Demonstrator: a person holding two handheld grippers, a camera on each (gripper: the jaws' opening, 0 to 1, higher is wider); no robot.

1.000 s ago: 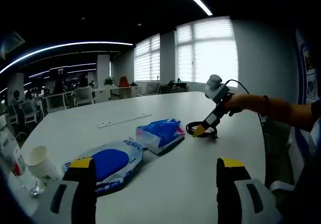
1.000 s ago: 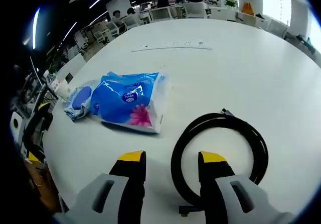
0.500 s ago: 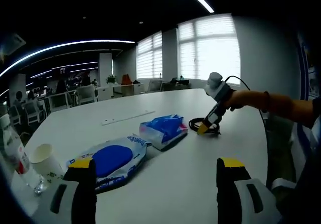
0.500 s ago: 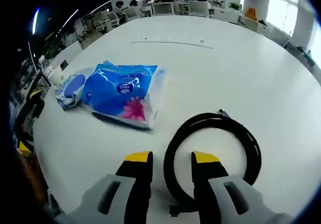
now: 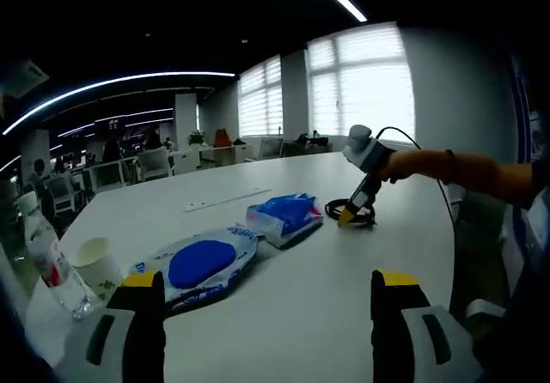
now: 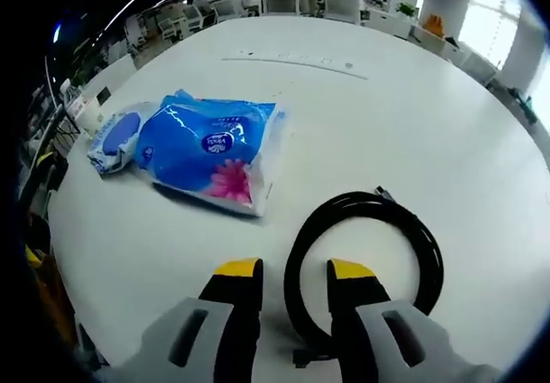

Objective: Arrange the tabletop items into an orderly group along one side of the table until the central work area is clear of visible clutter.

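Left gripper view: the left gripper (image 5: pixel 268 314), grey with yellow-tipped jaws, hangs above the near edge of the round white table (image 5: pixel 344 263) with its jaws spread wide and nothing between them. On the table lie a flat oval blue-and-white wet-wipe pack (image 5: pixel 202 264) and, just beyond it and touching its far end, a blue plastic pack of tissues (image 5: pixel 288 215). A white paper cup (image 5: pixel 97 267) and a clear plastic bottle with a red label (image 5: pixel 51 263) stand close together at the table's left edge. A long white strip (image 5: pixel 228 198) lies flat farther back. A person's hand (image 5: pixel 400 167) holds the right gripper (image 5: pixel 346 218) tilted downward, its yellow tips at a coiled black cable (image 5: pixel 352 215).

Right gripper view: the right gripper (image 6: pixel 292 273) straddles the near arc of the coiled black cable (image 6: pixel 365 271), one jaw outside the loop and one inside, with narrow gaps to the cable on either side, so the jaws have not closed on it. The blue plastic pack of tissues (image 6: pixel 210 147) lies to the left, the wet-wipe pack (image 6: pixel 116 136) beyond it, all on the white table (image 6: pixel 412 125).
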